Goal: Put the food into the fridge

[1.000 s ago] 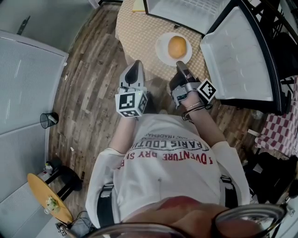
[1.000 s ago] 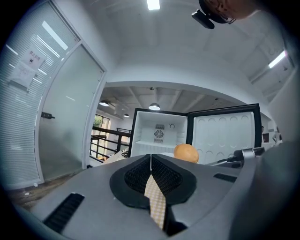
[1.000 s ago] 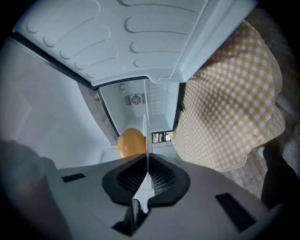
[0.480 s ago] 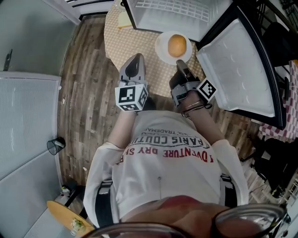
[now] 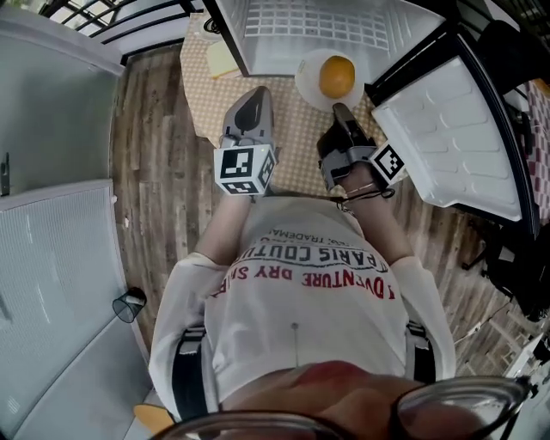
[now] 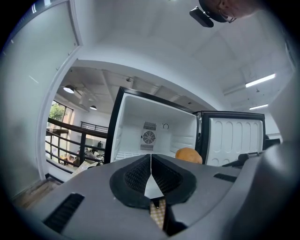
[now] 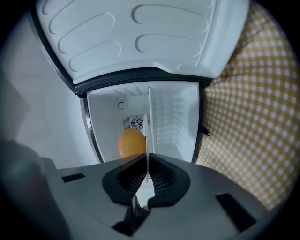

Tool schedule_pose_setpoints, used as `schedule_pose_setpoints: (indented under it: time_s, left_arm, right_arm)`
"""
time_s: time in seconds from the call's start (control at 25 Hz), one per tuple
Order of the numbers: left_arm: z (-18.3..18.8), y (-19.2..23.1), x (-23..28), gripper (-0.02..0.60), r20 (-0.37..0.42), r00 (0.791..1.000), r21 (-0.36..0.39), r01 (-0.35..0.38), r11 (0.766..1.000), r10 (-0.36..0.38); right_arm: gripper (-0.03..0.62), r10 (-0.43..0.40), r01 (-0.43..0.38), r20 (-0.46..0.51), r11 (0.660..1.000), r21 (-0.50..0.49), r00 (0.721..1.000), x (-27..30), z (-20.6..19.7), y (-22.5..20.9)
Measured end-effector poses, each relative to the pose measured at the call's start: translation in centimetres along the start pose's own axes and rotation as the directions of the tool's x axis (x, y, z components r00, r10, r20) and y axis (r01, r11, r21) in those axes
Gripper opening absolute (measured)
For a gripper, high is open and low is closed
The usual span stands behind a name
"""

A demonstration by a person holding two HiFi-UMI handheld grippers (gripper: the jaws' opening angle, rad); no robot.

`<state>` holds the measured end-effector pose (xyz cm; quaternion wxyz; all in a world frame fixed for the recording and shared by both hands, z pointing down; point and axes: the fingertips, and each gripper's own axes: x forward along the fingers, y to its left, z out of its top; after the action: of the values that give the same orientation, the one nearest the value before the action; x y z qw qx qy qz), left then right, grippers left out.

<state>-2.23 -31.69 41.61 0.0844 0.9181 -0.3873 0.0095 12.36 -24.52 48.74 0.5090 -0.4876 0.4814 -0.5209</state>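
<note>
The right gripper (image 5: 341, 110) pinches the rim of a white plate (image 5: 306, 77). The round orange food (image 5: 337, 76) lies on it, just before the open fridge (image 5: 301, 26). The left gripper (image 5: 254, 94) is closed, with nothing inside.

Showing orange on the food (image 5: 337, 76) at twelve o'clock, white on its plate (image 5: 305, 82), yellow checks on the bench (image 5: 296, 137), brown grain on the floor (image 5: 155, 172).
</note>
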Motion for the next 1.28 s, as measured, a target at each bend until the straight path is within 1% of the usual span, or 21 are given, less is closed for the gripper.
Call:
schedule_pose_setpoints:
  time_s: [0.16,0.48,0.96,1.28]
  left_arm:
    - [-0.2,1.2,1.6,0.028,-0.013,0.998,0.002,0.055,0.998,-0.055]
    - [-0.6,2.6,3.3,0.028,-0.022,0.993,-0.006,0.117,0.993,-0.117]
    - [-1.6,4.2,5.7,0.028,-0.04,0.989,-0.016,0.143,0.99,-0.143]
    - [-2.4,5.1,7.3,0.028,-0.053,0.987,-0.028,0.153,0.988,-0.154]
  right_arm:
    - [0.035,0.009,-0.009,0.055,1.0,0.006,0.998,1.4,-0.1,-0.1]
    - [0.035,-0.001,0.002,0.126,1.0,-0.01,0.992,3.6,0.6,-0.5]
    - [0.035,0.0,0.008,0.186,0.999,-0.04,0.982,8.4,3.3,0.2]
    - [0.035,-0.04,0.051,0.197,0.997,-0.052,0.98,11.3,4.3,-0.4]
